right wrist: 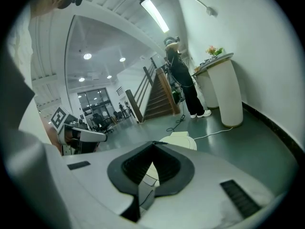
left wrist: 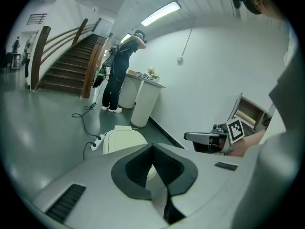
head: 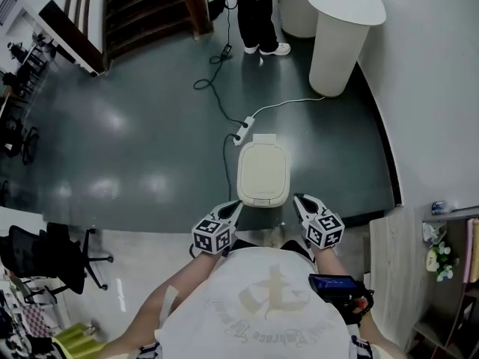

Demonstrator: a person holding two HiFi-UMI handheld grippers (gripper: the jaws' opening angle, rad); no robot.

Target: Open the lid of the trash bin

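A cream trash bin (head: 263, 172) stands on the dark floor right in front of me, its lid down. My left gripper (head: 230, 212) hovers at the bin's near left corner and my right gripper (head: 302, 203) at its near right corner; neither touches it. In the left gripper view the jaws of the left gripper (left wrist: 153, 147) meet with nothing between them, and the bin (left wrist: 121, 140) lies just beyond. The right gripper (right wrist: 153, 143) is likewise shut and empty, with the bin (right wrist: 181, 140) ahead of it.
A white power strip (head: 243, 129) with trailing cables lies just behind the bin. Farther back a person (head: 262, 13) stands at a white round counter (head: 340, 36). A white wall runs along the right, stairs (head: 150, 13) rise at the back, and an office chair (head: 52, 256) is at the left.
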